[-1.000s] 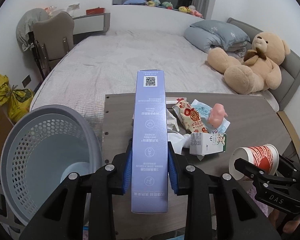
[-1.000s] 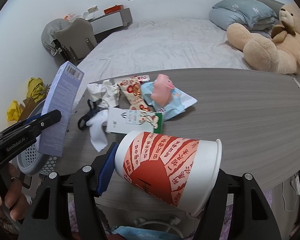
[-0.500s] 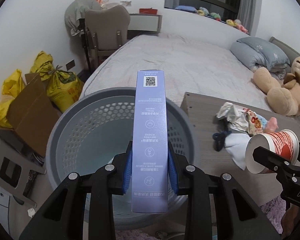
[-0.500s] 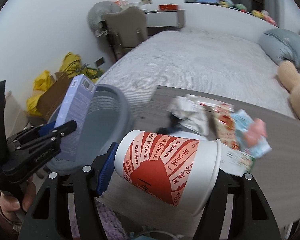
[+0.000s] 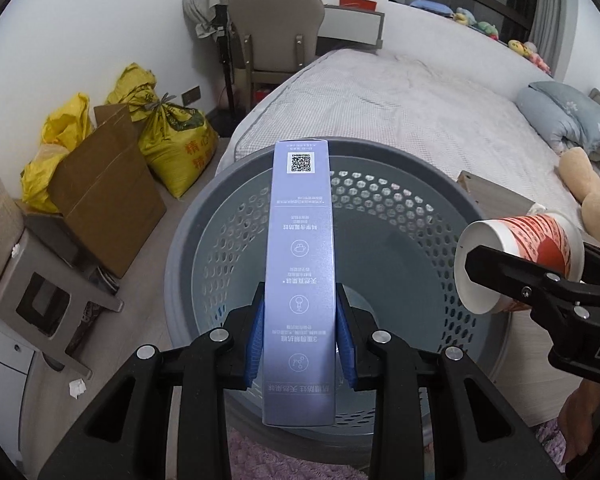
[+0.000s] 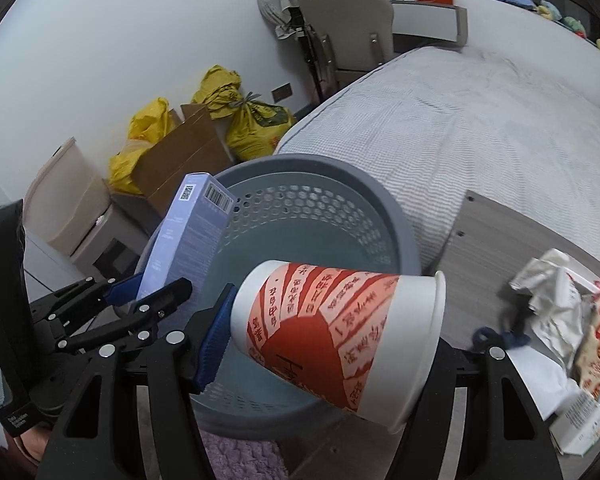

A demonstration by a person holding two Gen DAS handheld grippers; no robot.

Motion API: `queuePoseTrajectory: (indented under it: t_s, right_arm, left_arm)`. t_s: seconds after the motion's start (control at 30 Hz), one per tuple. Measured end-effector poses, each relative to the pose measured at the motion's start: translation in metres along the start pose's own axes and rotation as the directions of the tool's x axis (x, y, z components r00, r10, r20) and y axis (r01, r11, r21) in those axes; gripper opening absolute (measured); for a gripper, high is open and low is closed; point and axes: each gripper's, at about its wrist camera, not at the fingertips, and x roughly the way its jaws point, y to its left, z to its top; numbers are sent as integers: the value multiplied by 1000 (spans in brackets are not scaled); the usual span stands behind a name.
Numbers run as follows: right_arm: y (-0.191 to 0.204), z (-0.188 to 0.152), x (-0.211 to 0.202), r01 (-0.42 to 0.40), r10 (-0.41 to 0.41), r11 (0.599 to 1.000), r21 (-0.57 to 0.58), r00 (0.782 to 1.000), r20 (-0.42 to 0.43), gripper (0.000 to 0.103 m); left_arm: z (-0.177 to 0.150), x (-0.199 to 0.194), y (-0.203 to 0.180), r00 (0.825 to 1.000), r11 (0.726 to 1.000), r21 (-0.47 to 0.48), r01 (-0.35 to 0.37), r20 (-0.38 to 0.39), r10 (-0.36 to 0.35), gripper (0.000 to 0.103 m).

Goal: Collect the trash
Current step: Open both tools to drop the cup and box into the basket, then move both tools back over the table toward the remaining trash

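On my far left, yellow bags point(image 5: 172, 136) and a brown cardboard box point(image 5: 104, 196) sit on the floor by the wall. Next comes the big grey basket point(image 5: 380, 216) with holes in its sides. It stands on the floor between the boxes and the wooden table point(image 6: 496, 240).

My left gripper point(image 5: 300, 344) is closed tight on a long purple box point(image 5: 300, 280). The blue pads point(image 5: 256, 340) press on both sides of it. The box hangs over the open basket.

My right gripper point(image 6: 320, 332) is squeezing a red and white paper cup point(image 6: 336, 332), with its jaws set wide around it. The cup lies on its side, above the near edge of the basket.

More trash is on the table to the right: crumpled white paper point(image 6: 548, 288) and some snack wrappers point(image 6: 596, 332). The bed point(image 5: 400, 112) is behind it all.
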Motion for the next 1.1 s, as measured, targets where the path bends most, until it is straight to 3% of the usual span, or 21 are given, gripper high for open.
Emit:
queuePoseTrajectory:
  t_s: [0.33,0.47,0.67,0.87,1.1]
  right_arm:
    - [-1,11,9,-12,12,1000,-6,1000,12,64]
    - [-7,12,7,3,-3,1000,3,1000,15,66]
    - [-11,6,0,17,-17,1000,12,999,33,66]
    - [-11,0,-5,37,-37,999,14,999,35,66]
    - [-12,-6,-11,51,-52,998,25,998,38,66]
  left_arm:
    - [1,8,7,999,999,-35,-23,-28,22,33]
    - [2,7,10,999,998,-47,-39,-24,38,63]
    - [3,5,12,998,997,-48,-68,-16,67,65]
    - [1,0,13,995,993,-57,-104,1,104,84]
    - [2,-4,12,993,990,-70,-120,8,120,90]
